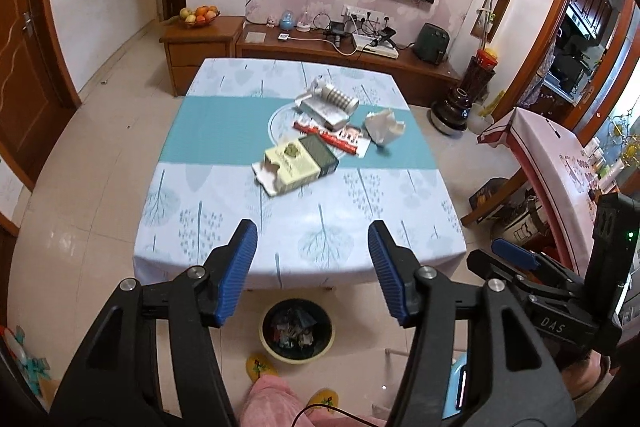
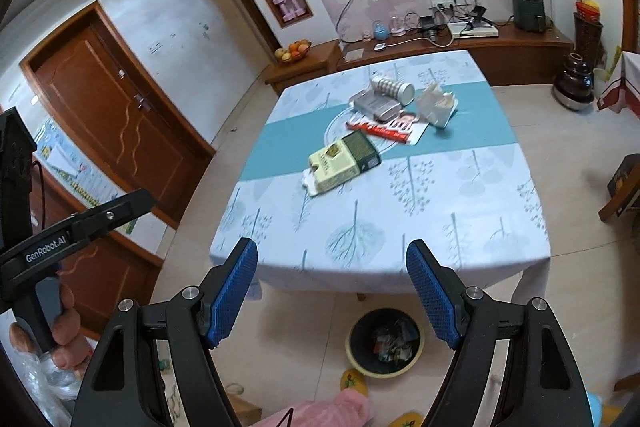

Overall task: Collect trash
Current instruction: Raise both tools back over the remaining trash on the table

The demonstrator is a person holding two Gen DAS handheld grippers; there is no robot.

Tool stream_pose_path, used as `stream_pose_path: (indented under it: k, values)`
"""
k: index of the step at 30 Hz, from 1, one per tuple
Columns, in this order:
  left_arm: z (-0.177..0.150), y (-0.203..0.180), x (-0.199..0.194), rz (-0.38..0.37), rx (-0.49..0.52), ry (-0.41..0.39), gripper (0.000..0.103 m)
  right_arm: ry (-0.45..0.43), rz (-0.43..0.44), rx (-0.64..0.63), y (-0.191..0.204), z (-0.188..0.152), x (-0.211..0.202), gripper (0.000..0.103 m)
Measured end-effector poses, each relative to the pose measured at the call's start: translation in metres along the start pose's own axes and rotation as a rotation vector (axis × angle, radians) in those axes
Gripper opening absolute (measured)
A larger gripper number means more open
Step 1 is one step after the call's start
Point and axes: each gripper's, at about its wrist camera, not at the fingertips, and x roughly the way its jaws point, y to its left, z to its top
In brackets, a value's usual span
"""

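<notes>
Trash lies mid-table: a green and cream carton (image 1: pixel 298 163) (image 2: pixel 344 163), a red-and-white wrapper (image 1: pixel 340 139) (image 2: pixel 384 129), a crumpled white paper (image 1: pixel 384 127) (image 2: pixel 438 105), a ribbed paper cup (image 1: pixel 340 97) (image 2: pixel 394 87) and a silvery packet (image 1: pixel 326 113) (image 2: pixel 378 107). A dark bin (image 1: pixel 298 331) (image 2: pixel 384 343) holding scraps stands on the floor at the table's near edge. My left gripper (image 1: pixel 312 251) is open and empty, high above the near edge. My right gripper (image 2: pixel 332 267) is open wider, empty too. Neither touches anything.
The table (image 1: pixel 224 131) (image 2: pixel 480 187) wears a blue-and-white tree-print cloth. Behind it run a low wooden TV cabinet (image 1: pixel 320 47) and a fruit bowl (image 1: pixel 199 15). A wooden door (image 2: pixel 120 131) is at the left. A person's pink trouser leg (image 1: pixel 264 403) and yellow slippers (image 1: pixel 260 367) are below.
</notes>
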Motion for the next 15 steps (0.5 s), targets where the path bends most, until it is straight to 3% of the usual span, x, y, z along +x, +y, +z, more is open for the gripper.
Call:
stream_pose_path:
  k: [11,15]
  values:
    - [0.092,0.030,0.076,-0.087,0.098,0.048,0.055,-0.050,-0.139,0.061,-0.009,0.084,0.054,0.079]
    - [0.120,0.039,0.115,-0.075,0.146,0.089,0.055,-0.066,-0.212,0.061,-0.005,0.111,0.076,0.079]
